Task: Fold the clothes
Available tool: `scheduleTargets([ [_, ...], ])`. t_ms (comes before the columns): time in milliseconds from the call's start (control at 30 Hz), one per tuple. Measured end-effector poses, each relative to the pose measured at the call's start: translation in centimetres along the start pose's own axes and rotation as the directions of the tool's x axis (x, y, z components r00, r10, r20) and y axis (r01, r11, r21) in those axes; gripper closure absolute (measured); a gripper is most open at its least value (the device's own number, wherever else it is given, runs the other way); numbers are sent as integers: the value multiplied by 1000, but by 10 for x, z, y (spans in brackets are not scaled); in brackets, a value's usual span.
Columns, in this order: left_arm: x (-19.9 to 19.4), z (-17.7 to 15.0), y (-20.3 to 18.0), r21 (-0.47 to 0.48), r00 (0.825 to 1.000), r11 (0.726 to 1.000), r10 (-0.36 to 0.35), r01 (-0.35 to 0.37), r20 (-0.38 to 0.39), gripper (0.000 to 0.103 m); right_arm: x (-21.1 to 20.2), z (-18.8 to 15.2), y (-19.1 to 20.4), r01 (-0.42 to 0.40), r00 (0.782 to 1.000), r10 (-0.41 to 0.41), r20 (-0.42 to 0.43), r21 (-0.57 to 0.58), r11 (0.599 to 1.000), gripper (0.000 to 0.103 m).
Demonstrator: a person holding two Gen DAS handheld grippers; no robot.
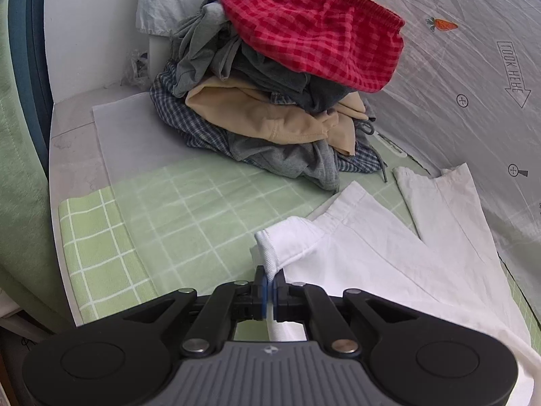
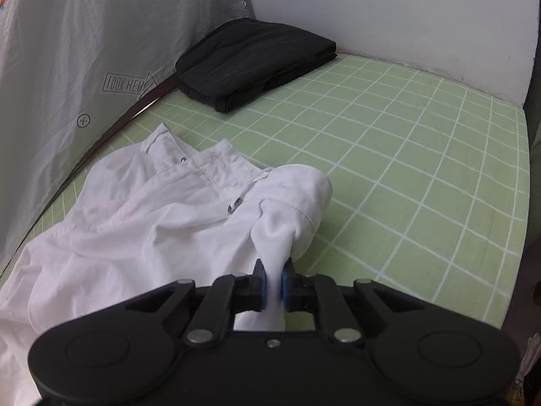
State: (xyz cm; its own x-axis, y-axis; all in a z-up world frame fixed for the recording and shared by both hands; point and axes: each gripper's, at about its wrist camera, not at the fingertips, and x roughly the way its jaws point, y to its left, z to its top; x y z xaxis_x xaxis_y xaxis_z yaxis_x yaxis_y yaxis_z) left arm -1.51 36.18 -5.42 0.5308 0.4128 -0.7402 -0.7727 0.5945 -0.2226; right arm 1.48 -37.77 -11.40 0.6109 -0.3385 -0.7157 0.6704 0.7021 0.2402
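The left gripper has its fingers clenched on a hem of the white trousers, a fold of cloth pinched between the blue pads. The trousers spread ahead and to the right of those fingers across the green checked sheet, the two legs parting toward a grey printed cloth. Well ahead of the fingers sits a pile of clothes, red checked shorts on top, and a sheet of white paper lies ahead to the left.

The right gripper grasps the same white trousers near the waistband, a bunch of cloth rising between its fingers; the garment lies ahead and to the left. Far ahead rests a folded black garment on the green checked sheet.
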Motion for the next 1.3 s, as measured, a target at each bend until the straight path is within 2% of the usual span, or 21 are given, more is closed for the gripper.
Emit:
scheduleTargets([
  [133,-15,26,-22,16,997,999,-45,44,60,100,-25,52,-1,-14,987,17,159,-22,1000,95],
  [200,-29,34,-27,13,991,994,-108,107,74,100,-41,72,-5,-38,977,39,210,-11,999,95],
  [267,-46,34,-27,48,987,993,-116,111,112,100,-57,85,-10,-46,967,48,251,-12,999,95],
  [333,-55,29,-21,86,987,993,-91,80,134,100,-64,80,-15,1,964,14,267,-56,998,95],
  [367,-53,23,-12,85,991,995,-68,58,119,100,-67,77,-17,27,962,-4,274,-80,996,95],
  [433,-44,10,8,63,998,998,-19,14,68,99,-57,59,-24,92,972,-61,227,-129,987,95],
  [467,-33,1,23,38,1000,999,20,-21,18,99,-48,47,-28,122,978,-92,185,-153,981,95],
  [533,-16,-17,46,15,994,996,87,-86,-63,99,-29,23,-34,175,982,-157,100,-205,963,94],
  [600,-8,-30,64,-6,986,992,125,-127,-112,99,-16,1,-36,213,977,-206,56,-243,946,94],
  [667,-12,-31,77,-33,987,992,117,-121,-114,99,-21,-8,-37,223,975,-215,59,-242,944,94],
  [767,-21,-22,86,-29,991,995,89,-93,-102,99,-40,0,-34,205,977,-183,113,-224,953,95],
  [833,-14,-24,83,-1,986,993,114,-115,-123,99,-42,4,-31,199,978,-178,109,-223,954,94],
  [900,-2,-32,80,35,975,987,159,-155,-158,97,-30,2,-29,222,975,-210,75,-234,947,94],
  [967,6,-41,79,62,963,981,193,-185,-188,92,-20,-6,-31,244,969,-243,35,-233,941,92],
  [1000,6,-43,79,72,962,980,195,-184,-190,89,-19,-10,-32,252,967,-252,31,-230,940,92],
  [1067,1,-45,79,87,968,983,178,-164,-176,75,-20,-14,-32,268,963,-267,35,-232,935,88],
  [1133,-4,-44,77,121,972,979,179,-162,-150,58,-24,-16,-32,282,959,-279,48,-243,928,69],
  [1267,-16,-38,62,198,976,963,203,-185,-77,50,-33,-12,-30,297,955,-283,90,-265,917,58],
  [1300,-20,-38,56,216,979,960,194,-176,-61,45,-36,-9,-29,300,954,-282,105,-266,916,51],
])
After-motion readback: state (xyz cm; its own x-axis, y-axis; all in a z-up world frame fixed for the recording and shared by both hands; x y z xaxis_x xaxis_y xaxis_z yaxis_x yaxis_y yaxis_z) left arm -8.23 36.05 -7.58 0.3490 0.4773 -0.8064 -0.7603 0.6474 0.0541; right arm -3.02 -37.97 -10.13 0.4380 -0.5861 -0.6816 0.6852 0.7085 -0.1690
